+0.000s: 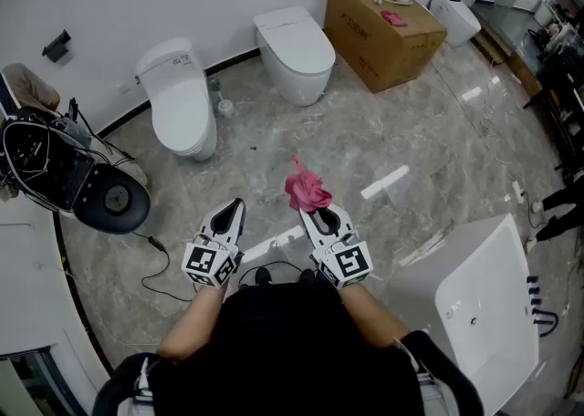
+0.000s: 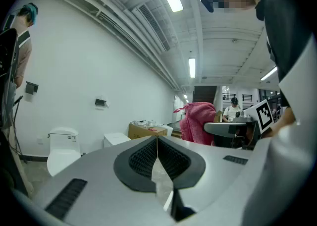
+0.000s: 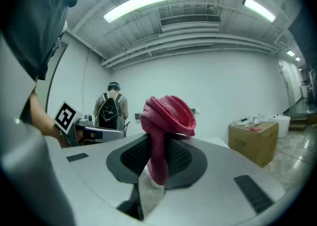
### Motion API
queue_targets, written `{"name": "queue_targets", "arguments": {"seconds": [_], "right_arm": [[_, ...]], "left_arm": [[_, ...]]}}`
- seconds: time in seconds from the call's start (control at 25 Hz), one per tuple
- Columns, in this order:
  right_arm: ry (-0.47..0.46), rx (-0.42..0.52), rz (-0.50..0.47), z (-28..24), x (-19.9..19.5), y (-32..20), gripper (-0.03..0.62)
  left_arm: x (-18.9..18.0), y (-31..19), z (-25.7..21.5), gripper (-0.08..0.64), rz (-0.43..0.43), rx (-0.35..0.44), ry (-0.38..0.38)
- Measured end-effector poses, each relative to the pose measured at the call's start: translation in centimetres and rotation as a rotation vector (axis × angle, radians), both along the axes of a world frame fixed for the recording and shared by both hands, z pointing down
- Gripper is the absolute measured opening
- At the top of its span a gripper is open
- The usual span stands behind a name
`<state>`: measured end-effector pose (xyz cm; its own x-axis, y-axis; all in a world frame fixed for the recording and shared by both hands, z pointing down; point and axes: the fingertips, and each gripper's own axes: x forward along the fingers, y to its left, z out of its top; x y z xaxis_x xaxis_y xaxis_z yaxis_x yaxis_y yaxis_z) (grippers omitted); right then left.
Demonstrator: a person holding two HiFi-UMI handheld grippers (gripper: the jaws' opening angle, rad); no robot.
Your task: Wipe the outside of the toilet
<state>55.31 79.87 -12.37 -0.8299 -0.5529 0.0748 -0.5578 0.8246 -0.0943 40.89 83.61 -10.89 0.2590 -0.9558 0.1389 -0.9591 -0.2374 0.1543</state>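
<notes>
Toilet (image 1: 178, 99): white, lid down, standing on the floor (image 1: 383, 140) at its far edge, against the wall.
Second toilet (image 1: 294, 54): white, squarer lid, also at the far edge, just to the right of the first; the two stand apart.
Cloth (image 1: 307, 191): pink and bunched, pinched between the right gripper's jaws, with a wad bulging past the tips. It is held in the air over the middle of the floor, well apart from both toilets.
Right gripper (image 1: 316, 214): clenched on the cloth, pointing toward the far wall.
Left gripper (image 1: 231, 212): jaws pressed together with nothing between them, beside the right gripper on its left, not touching the cloth.
Box (image 1: 383, 33): brown cardboard, at the far edge, right of the second toilet, with small items on top, one of them pink.
Basin (image 1: 484, 305): white, at the floor's near right corner.
Person (image 3: 111, 108): back turned, wearing a backpack, seen in the right gripper view.
</notes>
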Motion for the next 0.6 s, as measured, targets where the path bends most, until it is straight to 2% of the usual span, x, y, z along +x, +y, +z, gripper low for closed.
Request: {"name": "queue_targets", "arguments": {"seconds": [0.16,0.44,0.6], "right_arm": [[-0.021,0.023,0.029,-0.4,-1.6,-0.7,0.086],[-0.021,0.047,0.03,-0.9,-4.3,-0.1,0.086],[-0.062,0.045,0.023,-0.9,-5.4,0.2,0.086]], "left_arm": [[-2.4,-0.5,-2.4,0.018,0.01,0.1,-0.031],[-6.7,1.5,-1.8,0.018,0.002,0.087,0.022],[-8.5,2.5,-1.8,0.018,0.002,0.1,0.004]]}}
